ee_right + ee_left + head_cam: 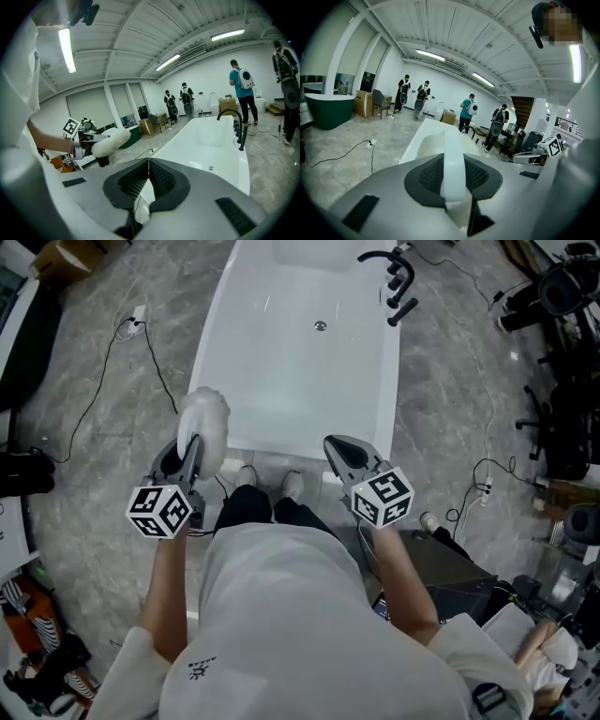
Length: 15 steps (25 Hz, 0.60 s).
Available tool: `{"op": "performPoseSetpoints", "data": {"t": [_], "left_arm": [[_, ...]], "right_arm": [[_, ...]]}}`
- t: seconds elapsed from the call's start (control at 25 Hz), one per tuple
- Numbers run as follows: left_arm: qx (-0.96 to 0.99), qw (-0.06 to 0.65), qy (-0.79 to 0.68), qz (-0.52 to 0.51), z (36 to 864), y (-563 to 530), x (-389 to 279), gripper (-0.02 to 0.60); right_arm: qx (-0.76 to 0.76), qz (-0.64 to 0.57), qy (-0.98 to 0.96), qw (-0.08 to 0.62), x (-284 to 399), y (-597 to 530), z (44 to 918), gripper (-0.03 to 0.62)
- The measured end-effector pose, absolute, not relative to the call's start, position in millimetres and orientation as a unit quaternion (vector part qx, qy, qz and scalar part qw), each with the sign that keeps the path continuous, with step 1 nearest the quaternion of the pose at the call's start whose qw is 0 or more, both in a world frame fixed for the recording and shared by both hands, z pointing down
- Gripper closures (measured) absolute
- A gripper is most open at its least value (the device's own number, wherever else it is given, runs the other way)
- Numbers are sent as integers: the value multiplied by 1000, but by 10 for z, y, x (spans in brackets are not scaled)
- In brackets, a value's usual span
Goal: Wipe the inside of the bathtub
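One duster clamped in L gripper, R gripper closed, both outside bathtub

Stands with both elbows bent, bare forearms reaching forward from white sleeves. Holds the left gripper out at the end of the left forearm, left cube nearest the body, jaws pointing ahead. Clamps those jaws on a white strip of the duster, closed tight against it. Carries the right gripper about level with the left and well apart from it, on the right forearm, right cube tilted up toward the head. Presses the right jaws together at the tips, nothing between them.
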<state>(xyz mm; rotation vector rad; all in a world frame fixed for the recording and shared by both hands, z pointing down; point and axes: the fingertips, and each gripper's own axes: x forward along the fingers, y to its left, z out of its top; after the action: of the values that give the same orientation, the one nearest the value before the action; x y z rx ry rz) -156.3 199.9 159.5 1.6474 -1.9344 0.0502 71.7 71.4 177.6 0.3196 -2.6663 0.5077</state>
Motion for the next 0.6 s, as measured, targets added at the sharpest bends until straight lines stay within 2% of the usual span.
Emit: {"op": "performPoseSetpoints", "data": {"t": [0.24,0.6], "left_arm": [[598,314,-736,36,1835,1989,-1886,486],[601,389,-691,98,2845,1903,-2343,486]], "right_arm": [[87,186,-954,220,395,760,1825,576],[93,209,-937,263,-193,905,2365,577]]}}
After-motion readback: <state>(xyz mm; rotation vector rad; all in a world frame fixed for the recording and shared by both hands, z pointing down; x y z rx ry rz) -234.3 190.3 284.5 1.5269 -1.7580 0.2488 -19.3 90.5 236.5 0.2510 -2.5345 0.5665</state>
